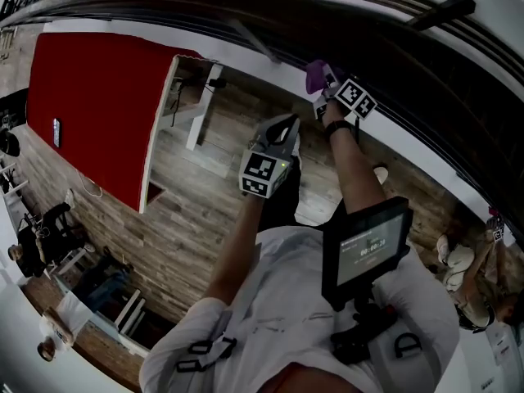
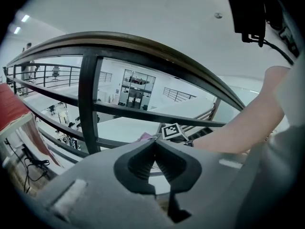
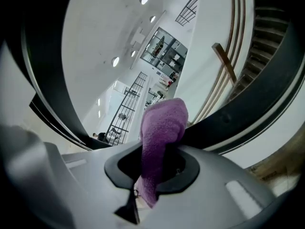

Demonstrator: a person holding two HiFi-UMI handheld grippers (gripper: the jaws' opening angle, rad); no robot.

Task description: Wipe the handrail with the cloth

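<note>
– Cloth [image 3: 162, 128]: where is it on your screens?

– In my right hand-held gripper [image 3: 158, 160]. The jaws are closed to a narrow gap on the purple fabric, which runs up between them and folds over above the tips. On the head view the cloth [image 1: 316, 74] sits up at the inner edge of the handrail [image 1: 205, 6], with the right hand-held gripper [image 1: 331, 90] just beneath it. I cannot tell whether the fabric actually presses on the rail.

– And your other side?

– My left hand-held gripper [image 2: 155, 142] has its jaws brought fully together, with nothing between them. On the head view the left hand-held gripper [image 1: 288, 126] hangs nearer my body. It is close to the right one but apart from it, and off the rail.

– What room do you have to move?

– The handrail [image 2: 143, 44] sweeps away in one long curve to either side of the cloth, and its top looks bare. Under it a dark upright post [image 2: 88, 104] stands left of my left jaws, and horizontal bars [image 2: 157, 116] cross behind them. A red bench [image 1: 98, 105] sits well off to the left on the wooden floor [image 1: 205, 236], with bare boards between it and me.
</note>
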